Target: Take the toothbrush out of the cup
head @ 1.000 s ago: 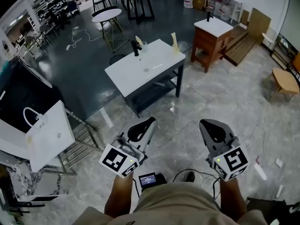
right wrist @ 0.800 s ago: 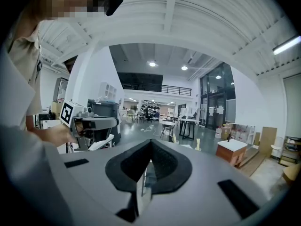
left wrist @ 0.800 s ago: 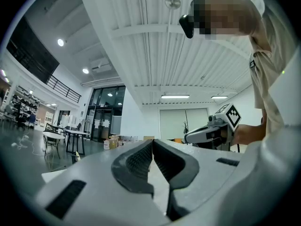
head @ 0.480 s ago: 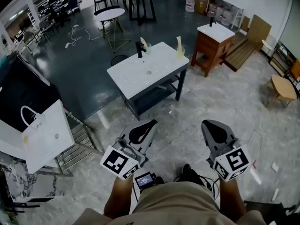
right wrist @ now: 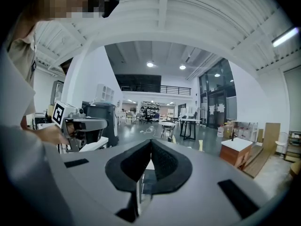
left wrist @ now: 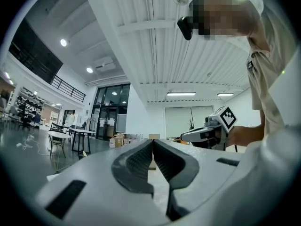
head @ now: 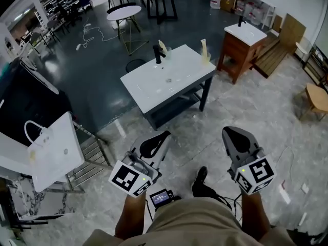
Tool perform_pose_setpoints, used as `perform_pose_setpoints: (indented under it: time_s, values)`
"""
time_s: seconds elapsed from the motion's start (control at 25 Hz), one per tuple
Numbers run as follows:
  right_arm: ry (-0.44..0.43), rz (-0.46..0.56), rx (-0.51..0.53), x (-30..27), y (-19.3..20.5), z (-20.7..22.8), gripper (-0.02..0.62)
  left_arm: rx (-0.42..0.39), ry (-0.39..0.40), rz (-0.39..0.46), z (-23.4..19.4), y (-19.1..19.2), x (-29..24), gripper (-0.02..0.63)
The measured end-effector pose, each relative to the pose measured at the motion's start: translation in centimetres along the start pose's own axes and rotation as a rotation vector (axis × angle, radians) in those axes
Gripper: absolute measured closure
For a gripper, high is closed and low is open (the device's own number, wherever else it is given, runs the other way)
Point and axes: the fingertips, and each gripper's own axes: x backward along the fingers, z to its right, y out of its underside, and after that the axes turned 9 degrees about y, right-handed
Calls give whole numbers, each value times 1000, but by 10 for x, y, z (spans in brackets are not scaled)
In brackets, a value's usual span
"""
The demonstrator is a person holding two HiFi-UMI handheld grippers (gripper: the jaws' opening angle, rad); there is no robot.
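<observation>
Even, bright indoor light falls from ceiling strip lamps (left wrist: 181, 93) and round ceiling lamps (right wrist: 149, 64); shadows are soft. The dark glossy floor (head: 92, 60) carries pale glare. All views bow strongly toward black, vignetted corners. Close to the lens, the left gripper (left wrist: 152, 145) and right gripper (right wrist: 151, 144) look slightly soft.

White washstand (head: 146, 88), brown cabinet (head: 237, 55), grey floor (head: 251, 109)

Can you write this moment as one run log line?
left claw: shut, empty | right claw: shut, empty | toothbrush: in cup on sink counter | step: not reached
</observation>
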Motion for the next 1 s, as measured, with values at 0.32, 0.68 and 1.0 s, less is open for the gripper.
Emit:
perform_pose_setpoints:
  time_s: [0.32,0.68,1.0]
  values:
    - [-33,8,-28,-58,1,56,591,-9,-17,-20,-46,3,-62,589]
    - [-77,38,-33,-101,-4,83,591,-27,-57,-26,-79,5,-89,589]
    - [-88,-2,-104,-149,32,107,591,-21,-56,-77,-121,27,-123,589]
